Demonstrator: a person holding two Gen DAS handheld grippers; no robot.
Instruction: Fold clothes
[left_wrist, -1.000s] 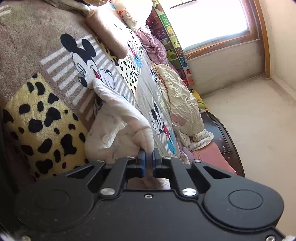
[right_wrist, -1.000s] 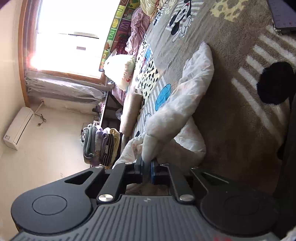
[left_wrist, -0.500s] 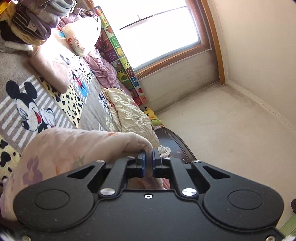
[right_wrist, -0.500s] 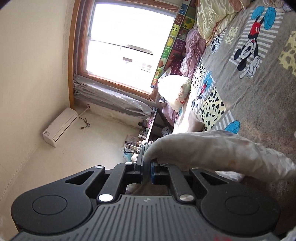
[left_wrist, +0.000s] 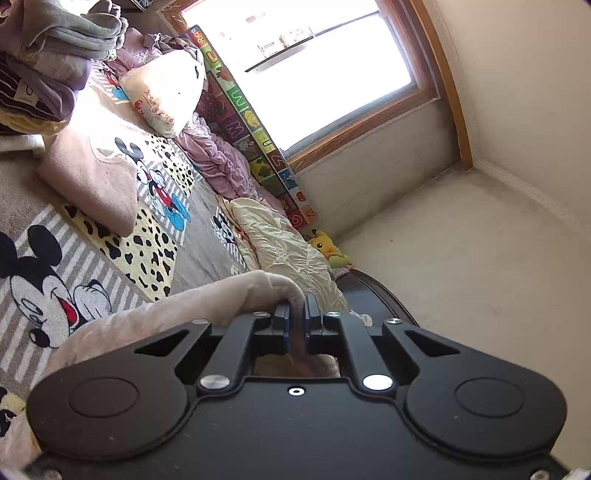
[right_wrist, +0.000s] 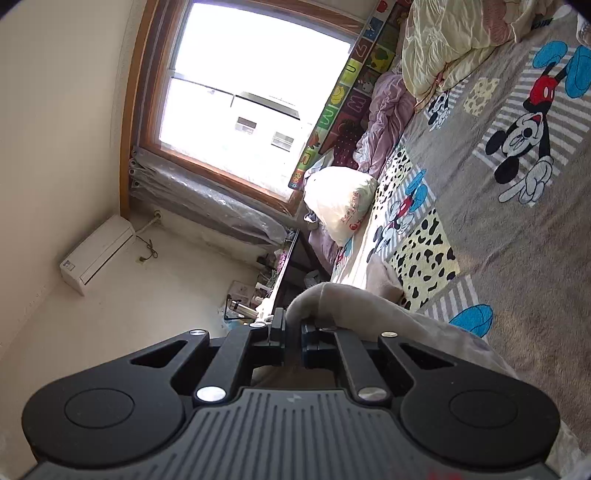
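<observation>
The left gripper (left_wrist: 296, 321) is clamped on a pale pink garment (left_wrist: 192, 306). The right gripper (right_wrist: 293, 328) pinches it too (another edge), above the cartoon-mouse blanket (right_wrist: 517, 229).

pale pink garment (left_wrist: 177, 310), lifted, stretched taut above bed

I can't see most of the pale pink garment (left_wrist: 155, 314): the left gripper (left_wrist: 295, 325) body hides its lower part, and it runs off the left edge. In the right wrist view the right gripper (right_wrist: 293, 328) body covers where the garment hangs. The clothes pile (left_wrist: 48, 62) is cropped at the top-left corner. Clutter on the shelf (right_wrist: 255, 291) is too small to identify. Window (right_wrist: 251, 110) view is blown out.
</observation>
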